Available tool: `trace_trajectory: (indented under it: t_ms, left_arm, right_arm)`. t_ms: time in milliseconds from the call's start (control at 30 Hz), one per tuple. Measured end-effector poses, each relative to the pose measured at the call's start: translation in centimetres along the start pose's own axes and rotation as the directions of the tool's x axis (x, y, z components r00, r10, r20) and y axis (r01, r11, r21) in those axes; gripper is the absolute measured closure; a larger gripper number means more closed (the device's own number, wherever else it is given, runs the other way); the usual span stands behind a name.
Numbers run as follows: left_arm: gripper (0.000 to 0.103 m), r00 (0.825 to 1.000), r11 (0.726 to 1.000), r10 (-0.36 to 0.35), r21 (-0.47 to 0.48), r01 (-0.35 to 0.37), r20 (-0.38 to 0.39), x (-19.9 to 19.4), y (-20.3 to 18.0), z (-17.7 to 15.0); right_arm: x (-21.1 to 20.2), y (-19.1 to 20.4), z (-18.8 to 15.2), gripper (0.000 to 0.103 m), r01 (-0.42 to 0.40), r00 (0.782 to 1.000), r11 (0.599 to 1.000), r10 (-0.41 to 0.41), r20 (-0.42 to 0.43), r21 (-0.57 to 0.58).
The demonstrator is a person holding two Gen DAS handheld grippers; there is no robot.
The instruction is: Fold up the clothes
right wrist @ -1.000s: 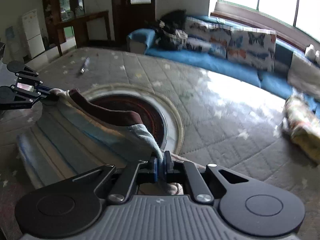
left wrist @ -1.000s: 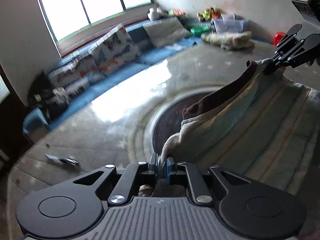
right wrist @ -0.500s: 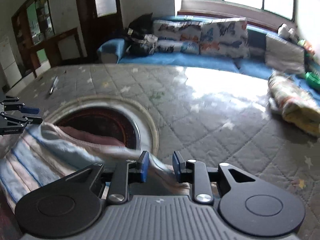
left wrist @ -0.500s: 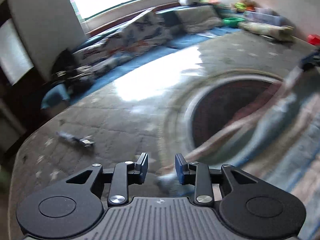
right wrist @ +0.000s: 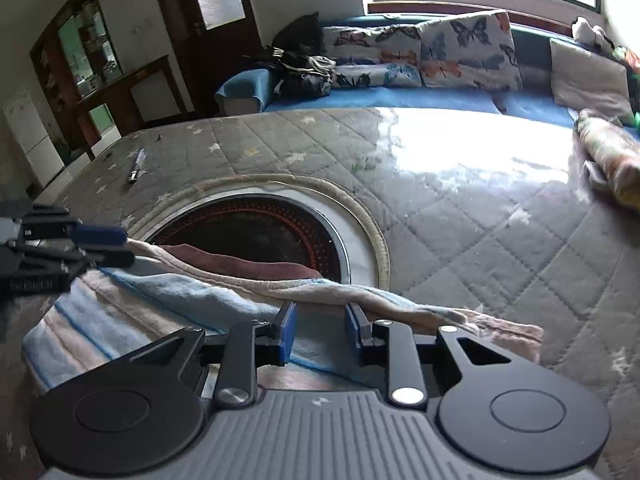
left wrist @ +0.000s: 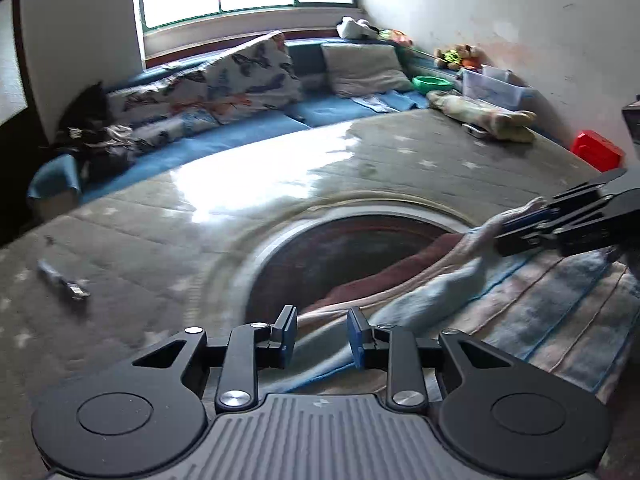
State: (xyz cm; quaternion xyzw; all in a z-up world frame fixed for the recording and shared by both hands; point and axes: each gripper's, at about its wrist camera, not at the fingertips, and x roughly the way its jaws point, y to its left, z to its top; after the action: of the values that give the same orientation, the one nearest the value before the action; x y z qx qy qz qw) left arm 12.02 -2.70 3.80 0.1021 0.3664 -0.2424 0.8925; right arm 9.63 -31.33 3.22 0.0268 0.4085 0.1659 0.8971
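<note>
A striped towel in pale blue, pink and maroon (left wrist: pixel 540 304) lies folded on the grey quilted mattress (left wrist: pixel 200 240), partly over a dark round inset (left wrist: pixel 340 248). It also shows in the right wrist view (right wrist: pixel 160 300). My left gripper (left wrist: pixel 322 330) is open, just above the towel's near edge, holding nothing. My right gripper (right wrist: pixel 320 328) is open over the towel's other end. In the left wrist view the right gripper (left wrist: pixel 532 220) appears at the towel's far corner. In the right wrist view the left gripper (right wrist: pixel 100 246) appears at the left.
A pen-like object (left wrist: pixel 64 280) lies on the mattress at the left, also in the right wrist view (right wrist: pixel 136 166). A blue sofa with butterfly cushions (right wrist: pixel 420 56) runs along the window. A rolled blanket (left wrist: pixel 484 116), a plastic box (left wrist: pixel 496 88) and a red box (left wrist: pixel 596 152) sit at the far right.
Both grippers were shut on the towel's corners and held it raised. Both have opened and let go, and the towel has dropped flat onto the mattress.
</note>
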Motion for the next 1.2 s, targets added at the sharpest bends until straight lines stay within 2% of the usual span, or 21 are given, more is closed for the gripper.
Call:
trace_trajectory:
  t_ms: [67, 167, 300, 500, 667, 800, 967, 1200]
  left_arm:
    - [0.073, 1.000, 1.000, 0.003, -0.017, -0.003, -0.017, 1.3, 0.1, 0.2]
    - [0.073, 0.999, 0.999, 0.023, -0.039, -0.024, -0.024, 2.4, 0.3, 0.2]
    - [0.072, 0.999, 0.998, 0.039, -0.050, -0.039, -0.008, 2.2, 0.4, -0.1]
    - [0.072, 0.999, 0.998, 0.047, -0.045, -0.047, 0.008, 1.7, -0.2, -0.3]
    - [0.072, 0.999, 0.999, 0.018, -0.039, -0.016, 0.049, 0.4, -1.4, 0.0]
    - [0.072, 0.997, 0.999, -0.022, -0.027, 0.024, 0.077, -0.4, -2.8, 0.1]
    - [0.072, 0.997, 0.998, -0.050, -0.018, 0.052, 0.059, 0.5, -3.9, -0.4]
    - [0.072, 0.998, 0.998, -0.054, -0.027, 0.055, 0.027, 1.6, -4.2, -1.3]
  right_arm:
    - [0.8, -0.3, -0.2, 0.078, 0.013, 1.000, 1.000, -0.013, -0.002, 0.016]
    - [1.5, -0.4, -0.3, 0.085, 0.037, 0.999, 0.999, -0.037, 0.000, 0.015]
    - [1.2, 1.0, -0.3, 0.083, 0.075, 0.997, 0.996, -0.074, 0.025, -0.042]
    - [1.2, 4.2, 0.3, 0.083, -0.022, 0.999, 0.992, 0.027, 0.034, -0.125]
    - [3.8, 5.7, 0.1, 0.083, -0.044, 0.999, 0.988, 0.042, -0.011, -0.150]
    - [3.5, 5.8, 0.1, 0.083, -0.053, 0.999, 0.988, 0.052, -0.012, -0.147]
    - [0.4, 3.6, -1.0, 0.083, -0.029, 0.999, 0.995, 0.032, 0.022, -0.095]
    - [-1.9, -1.9, -2.2, 0.083, 0.086, 0.995, 0.996, -0.087, 0.044, 0.017]
